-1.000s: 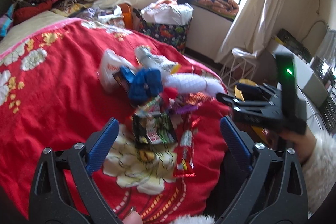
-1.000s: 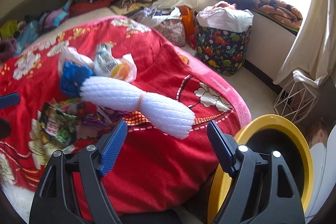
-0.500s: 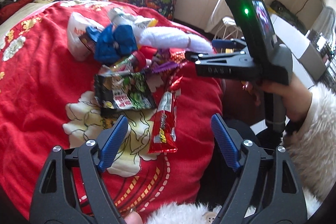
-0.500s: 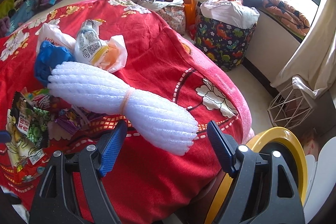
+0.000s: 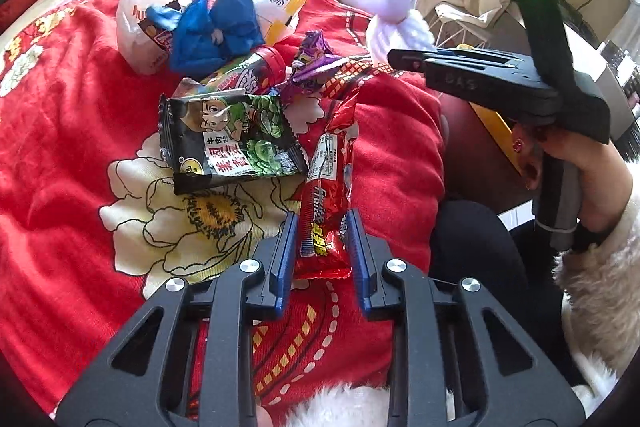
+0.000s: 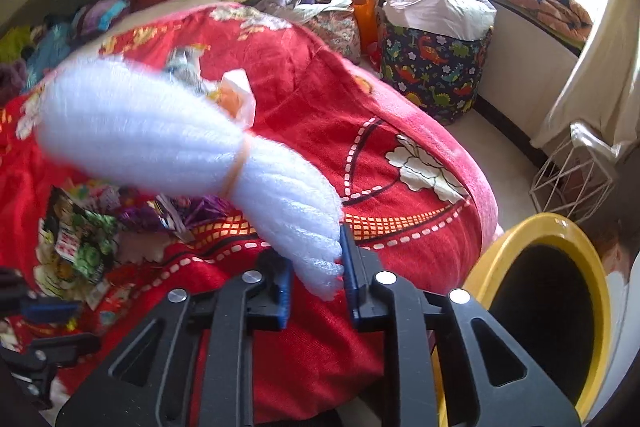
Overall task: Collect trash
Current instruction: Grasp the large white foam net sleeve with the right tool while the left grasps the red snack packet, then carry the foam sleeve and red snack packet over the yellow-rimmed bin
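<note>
Now both grippers close on light, soft trash at the edge of the bed.

On the red blanket (image 5: 72, 131) the left gripper (image 5: 323, 247) has its blue pads on each side of the near end of a red candy wrapper (image 5: 329, 187), and its jaws are closing; the pads seem to touch the foil edges. I judge the wrapper very light, thin and slippery, so a hold on the flat end across its width is best, not on the crinkled tip. The right gripper (image 6: 316, 267) pinches one end of a white foam bundle (image 6: 168, 143), tied in the middle by a rubber band (image 6: 236, 171), and lifts it off the blanket while its jaws are closing. Foam is soft and squashes easily; it looks weightless. A yellow bin (image 6: 560, 307) stands just beside the bed, below the right gripper.
</note>
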`<state>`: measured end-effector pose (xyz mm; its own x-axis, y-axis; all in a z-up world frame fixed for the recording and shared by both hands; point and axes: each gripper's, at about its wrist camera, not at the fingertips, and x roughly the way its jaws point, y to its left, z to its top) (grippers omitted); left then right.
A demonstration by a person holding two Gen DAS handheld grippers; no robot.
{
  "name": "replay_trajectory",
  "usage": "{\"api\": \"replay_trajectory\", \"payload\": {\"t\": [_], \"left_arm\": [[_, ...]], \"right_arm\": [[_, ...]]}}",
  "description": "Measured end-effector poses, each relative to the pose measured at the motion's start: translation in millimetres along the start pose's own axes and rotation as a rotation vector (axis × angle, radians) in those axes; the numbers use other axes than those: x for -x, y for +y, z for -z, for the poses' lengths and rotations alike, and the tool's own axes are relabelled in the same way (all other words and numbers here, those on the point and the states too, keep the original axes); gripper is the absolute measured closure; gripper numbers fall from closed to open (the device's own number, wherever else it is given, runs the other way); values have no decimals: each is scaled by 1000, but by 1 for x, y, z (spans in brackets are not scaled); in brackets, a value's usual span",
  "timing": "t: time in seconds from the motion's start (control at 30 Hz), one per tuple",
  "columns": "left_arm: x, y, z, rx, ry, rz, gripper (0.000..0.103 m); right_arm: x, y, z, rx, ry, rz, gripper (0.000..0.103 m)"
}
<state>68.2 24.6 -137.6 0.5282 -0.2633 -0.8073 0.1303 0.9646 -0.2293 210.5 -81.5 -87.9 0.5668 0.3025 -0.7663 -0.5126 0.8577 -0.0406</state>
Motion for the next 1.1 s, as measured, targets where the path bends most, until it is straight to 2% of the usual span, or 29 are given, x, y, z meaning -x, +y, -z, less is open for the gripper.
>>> {"api": "replay_trajectory", "payload": {"t": [0.37,1.1], "left_arm": [[18,-8,-9,-12,-81,34,85],[56,-19,-34,-18,-228,56,86]], "right_arm": [[36,-8,8,-108,-63,-62,85],[80,-6,15,-150,-133,-95,85]]}}
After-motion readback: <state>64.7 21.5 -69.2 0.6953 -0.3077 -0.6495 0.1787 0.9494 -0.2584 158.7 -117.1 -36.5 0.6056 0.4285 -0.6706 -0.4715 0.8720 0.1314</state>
